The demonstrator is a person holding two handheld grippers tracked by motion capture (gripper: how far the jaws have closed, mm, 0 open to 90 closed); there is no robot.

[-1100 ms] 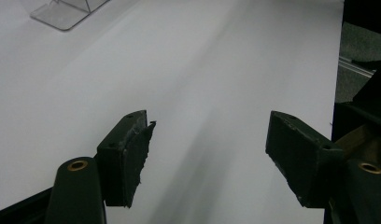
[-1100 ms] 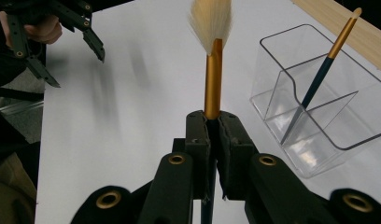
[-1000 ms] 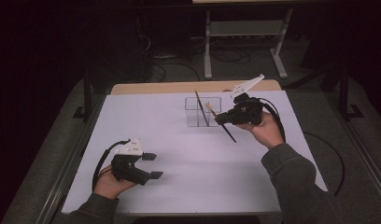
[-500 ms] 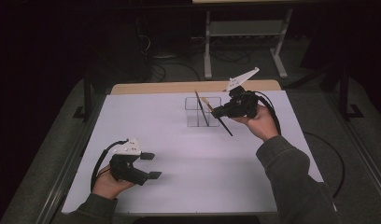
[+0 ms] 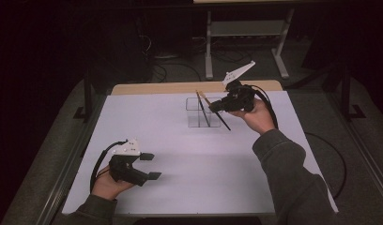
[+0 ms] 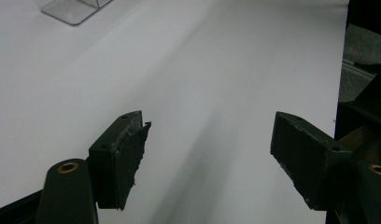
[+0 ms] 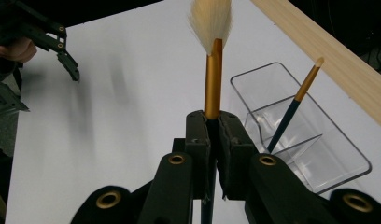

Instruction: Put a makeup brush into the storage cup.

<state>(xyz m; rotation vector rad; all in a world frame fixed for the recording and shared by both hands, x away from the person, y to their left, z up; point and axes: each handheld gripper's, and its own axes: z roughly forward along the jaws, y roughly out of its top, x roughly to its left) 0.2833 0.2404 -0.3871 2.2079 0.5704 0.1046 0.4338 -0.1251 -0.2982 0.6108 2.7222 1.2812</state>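
From above, the right gripper (image 5: 217, 107) hovered beside the clear box (image 5: 203, 112) near the table's (image 5: 180, 154) far edge. The left gripper (image 6: 209, 154) gaped wide over bare white sheet. The right gripper's view showed jaws clamping a brush (image 7: 213, 70); a second brush (image 7: 291, 112) leaned inside the box.

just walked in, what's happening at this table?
A person's right hand-held gripper is shut on a gold-ferruled, white-bristled brush, held beside a clear plastic divided organiser where a second, dark-handled brush already leans. The left hand-held gripper is open, holding nothing, low over the white table near the front edge.
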